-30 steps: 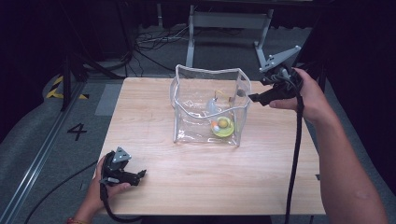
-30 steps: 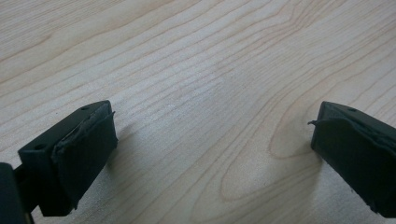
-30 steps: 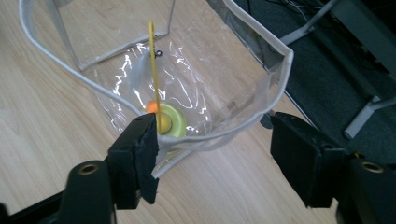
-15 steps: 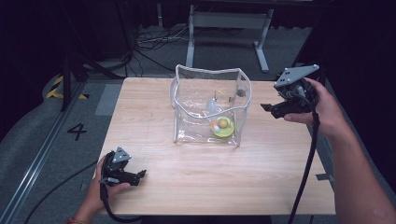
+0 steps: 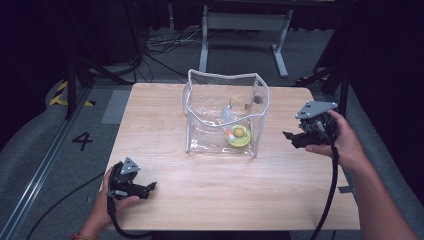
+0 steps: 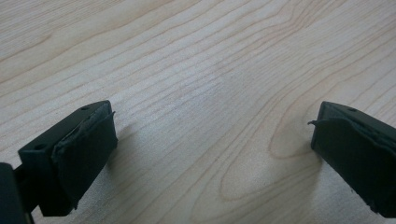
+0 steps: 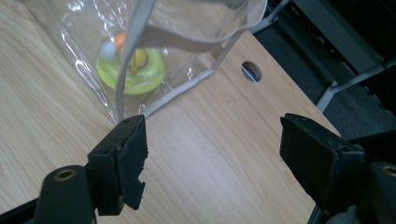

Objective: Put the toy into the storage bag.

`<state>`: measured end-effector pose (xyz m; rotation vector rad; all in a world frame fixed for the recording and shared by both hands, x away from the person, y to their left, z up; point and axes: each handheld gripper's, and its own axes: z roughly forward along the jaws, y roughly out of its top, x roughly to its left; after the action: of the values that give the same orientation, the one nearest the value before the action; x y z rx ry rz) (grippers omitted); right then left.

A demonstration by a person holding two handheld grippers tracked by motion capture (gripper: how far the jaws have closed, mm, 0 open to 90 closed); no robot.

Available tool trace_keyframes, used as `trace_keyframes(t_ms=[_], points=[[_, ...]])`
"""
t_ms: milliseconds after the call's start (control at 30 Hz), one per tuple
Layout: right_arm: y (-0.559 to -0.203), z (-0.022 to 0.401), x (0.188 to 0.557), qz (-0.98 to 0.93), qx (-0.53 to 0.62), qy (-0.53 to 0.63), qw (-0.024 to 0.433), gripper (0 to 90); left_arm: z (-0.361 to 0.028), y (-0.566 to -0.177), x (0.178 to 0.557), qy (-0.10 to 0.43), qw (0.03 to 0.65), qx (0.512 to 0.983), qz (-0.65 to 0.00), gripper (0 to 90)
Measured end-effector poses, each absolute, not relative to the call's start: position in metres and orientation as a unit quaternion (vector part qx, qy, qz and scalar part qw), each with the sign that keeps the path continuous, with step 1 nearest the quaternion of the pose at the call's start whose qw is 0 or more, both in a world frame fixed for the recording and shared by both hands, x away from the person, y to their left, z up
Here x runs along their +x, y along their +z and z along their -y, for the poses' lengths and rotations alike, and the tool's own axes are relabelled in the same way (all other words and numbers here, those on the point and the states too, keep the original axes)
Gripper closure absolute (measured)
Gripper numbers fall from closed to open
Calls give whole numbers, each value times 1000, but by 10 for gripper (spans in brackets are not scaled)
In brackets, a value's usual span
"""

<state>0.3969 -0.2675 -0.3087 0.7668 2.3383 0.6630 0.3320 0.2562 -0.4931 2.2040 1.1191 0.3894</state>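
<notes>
A light wooden table with a pale, wavy grain takes up the middle of the high view, its near edge at the bottom of the frame. Just above the centre of the frame, a clear plastic bag with a pale trim stands upright and open on the tabletop. At the lower left of the frame the left gripper rests on the wood near the near-left corner. A round hole pierces the tabletop in the right gripper view.

My left gripper lies low in my left hand, jaws wide apart; my right gripper hangs raised, jaws spread.
</notes>
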Motion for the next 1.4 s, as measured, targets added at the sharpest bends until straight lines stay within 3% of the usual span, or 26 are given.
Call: trace_keyframes(t_ms=[500, 967, 1400], points=[[-390, 294, 374, -879, 300, 249, 274, 206, -256, -493, 332, 147, 314, 836, -426, 5], [-439, 339, 348, -844, 344, 313, 268, 185, -256, -493, 332, 148, 314, 836, -426, 5], [-481, 380, 322, -816, 410, 338, 229, 202, -256, -493, 332, 148, 314, 836, -426, 5]])
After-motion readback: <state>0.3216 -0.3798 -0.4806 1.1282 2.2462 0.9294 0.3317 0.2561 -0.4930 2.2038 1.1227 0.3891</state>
